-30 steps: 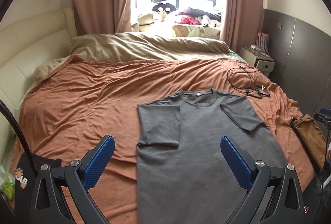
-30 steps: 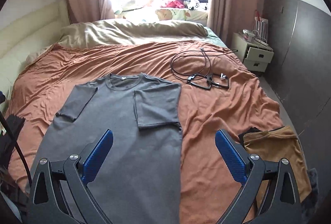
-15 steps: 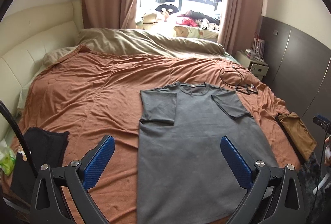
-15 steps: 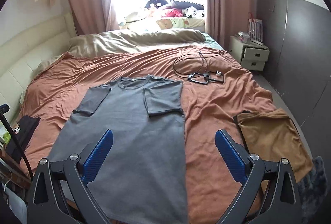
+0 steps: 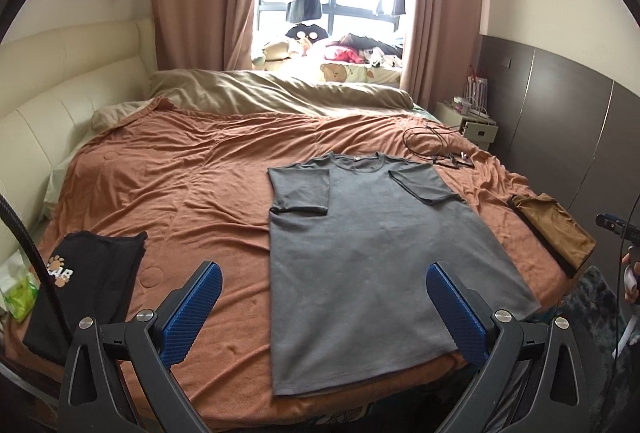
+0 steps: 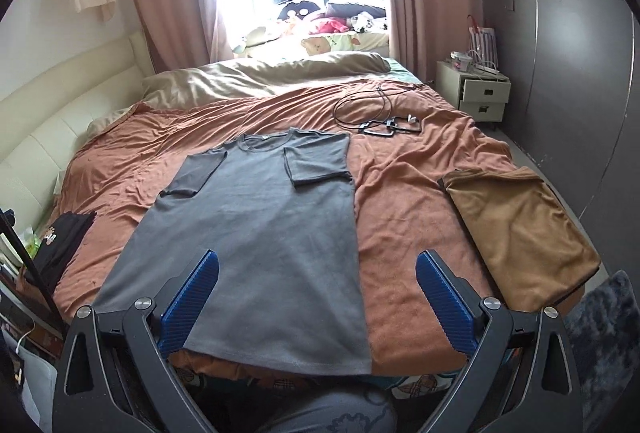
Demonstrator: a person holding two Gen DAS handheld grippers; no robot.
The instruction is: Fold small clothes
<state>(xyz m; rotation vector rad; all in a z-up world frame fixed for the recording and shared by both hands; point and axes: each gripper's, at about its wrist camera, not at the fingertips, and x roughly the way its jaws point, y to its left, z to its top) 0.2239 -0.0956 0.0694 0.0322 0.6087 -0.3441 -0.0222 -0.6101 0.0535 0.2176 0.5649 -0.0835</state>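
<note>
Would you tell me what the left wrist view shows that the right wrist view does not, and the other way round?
Only the left wrist view shows a hand at the right edge and the black garment's paw-print logo clearly. Only the right wrist view shows the whole brown folded garment and both nightstand drawers. Both share the grey T-shirt lying flat on the orange bedspread with both sleeves folded in, the black cable, and their own open gripper: left gripper, right gripper.

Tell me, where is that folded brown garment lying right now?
The folded brown garment lies on the bed's right side near the foot edge, right of the grey T-shirt and nearer than the black cable.
</note>
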